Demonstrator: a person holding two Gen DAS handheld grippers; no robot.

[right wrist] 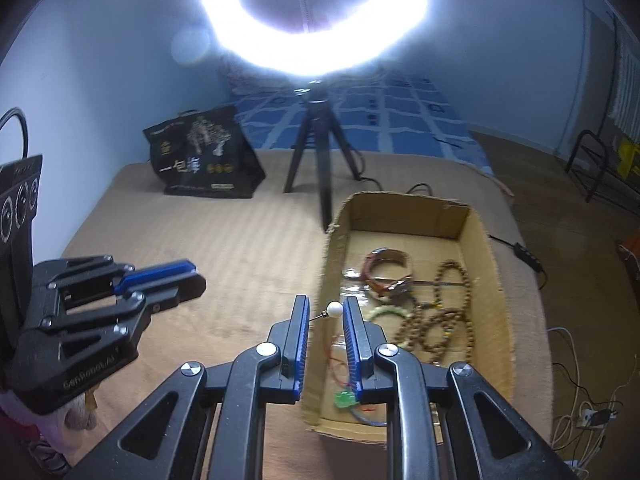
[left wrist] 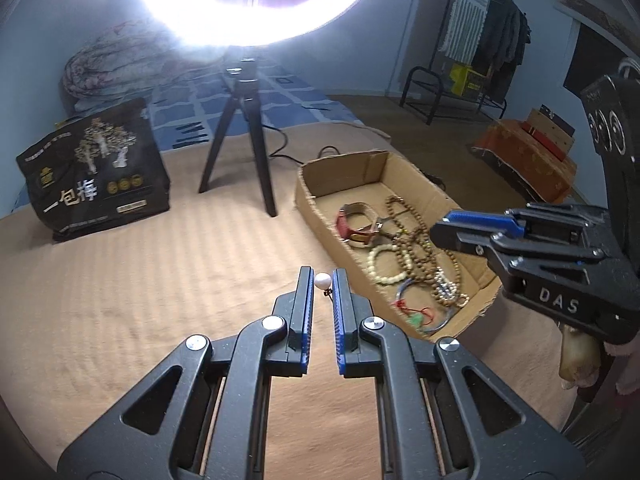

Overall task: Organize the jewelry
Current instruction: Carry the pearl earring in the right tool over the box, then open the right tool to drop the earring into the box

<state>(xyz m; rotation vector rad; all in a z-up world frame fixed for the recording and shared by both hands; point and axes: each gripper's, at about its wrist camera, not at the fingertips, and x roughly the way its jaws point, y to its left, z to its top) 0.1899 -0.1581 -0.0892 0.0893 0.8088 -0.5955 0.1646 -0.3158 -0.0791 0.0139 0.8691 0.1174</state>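
My left gripper (left wrist: 322, 274) is shut on a small white pearl earring (left wrist: 322, 281), pinched at its fingertips above the tan bedspread, just left of the cardboard box (left wrist: 308, 196). My right gripper (right wrist: 326, 305) is shut on a second pearl earring (right wrist: 335, 309), whose thin pin sticks out to the left, over the box's left wall (right wrist: 332, 264). The box holds a red strap watch (left wrist: 356, 224), brown bead strands (right wrist: 452, 320), a pale bead bracelet (left wrist: 386, 266) and a green pendant on red cord (right wrist: 344, 398). Each gripper shows in the other's view: the right gripper (left wrist: 438, 229) and the left gripper (right wrist: 198, 276).
A ring light on a black tripod (left wrist: 240, 140) stands behind the box, its cable trailing on the bed. A black printed bag (left wrist: 96, 168) sits at the far left. A blue patterned blanket (right wrist: 384, 124) lies beyond. Cables and a power strip (right wrist: 524, 252) lie right of the bed.
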